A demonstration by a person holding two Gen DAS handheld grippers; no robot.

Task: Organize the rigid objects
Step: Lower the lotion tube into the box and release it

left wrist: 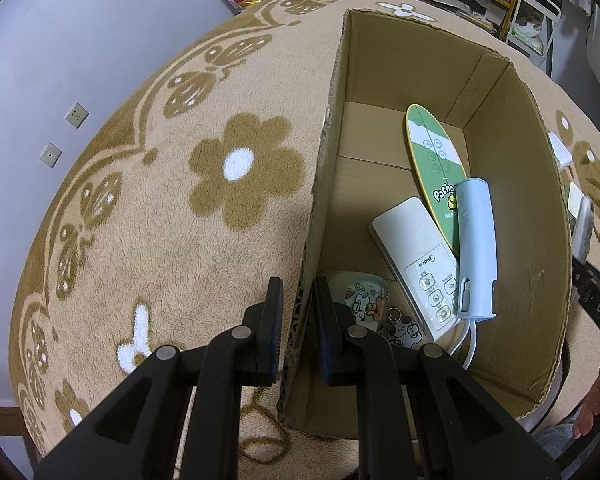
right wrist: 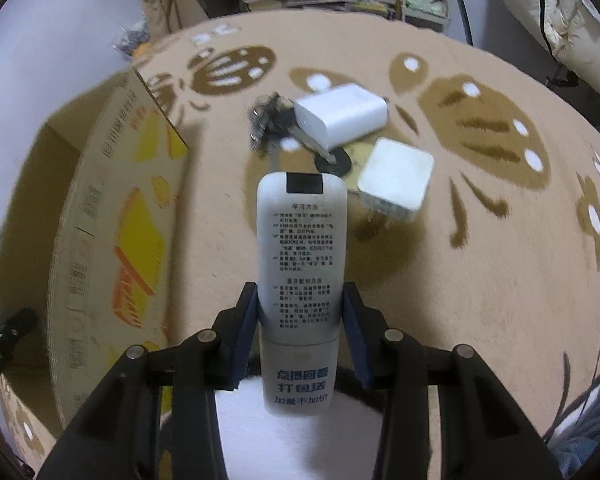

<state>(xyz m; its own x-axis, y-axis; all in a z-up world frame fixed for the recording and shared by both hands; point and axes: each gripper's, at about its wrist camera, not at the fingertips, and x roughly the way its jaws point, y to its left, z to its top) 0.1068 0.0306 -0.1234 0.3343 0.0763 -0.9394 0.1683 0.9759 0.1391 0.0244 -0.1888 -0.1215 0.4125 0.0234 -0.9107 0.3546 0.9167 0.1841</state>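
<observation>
While the left gripper (left wrist: 298,300) straddles the near left wall of the cardboard box (left wrist: 548,248), one finger outside and one inside, narrowly parted, with the wall in the gap, it looks to be steadying the box; I can't tell whether the pads actually bite the card. Right gripper (right wrist: 300,300) is pinching a grey remote control (right wrist: 302,256) by its long sides, printed back face up, nose pointing away, lifted over the flower-patterned blanket (right wrist: 480,300). Step in hand, as I read it: carry this remote to the box, which sits to its left in the right wrist view. Already in the box: white Midea remote (left wrist: 416,256), green oval board (left wrist: 436,156), pale blue handheld device with cord (left wrist: 476,248), cartoon-printed pieces (left wrist: 364,300) at the near end. Left on the blanket beyond the held remote: white charger block (right wrist: 340,118), white square adapter (right wrist: 396,184), keys (right wrist: 272,118) touching the block. Next move calls for swinging left, clearing the box's right wall, lowering into the free far-left floor area, then releasing. Motion blur on the box side, so the exact gap is unclear.
</observation>
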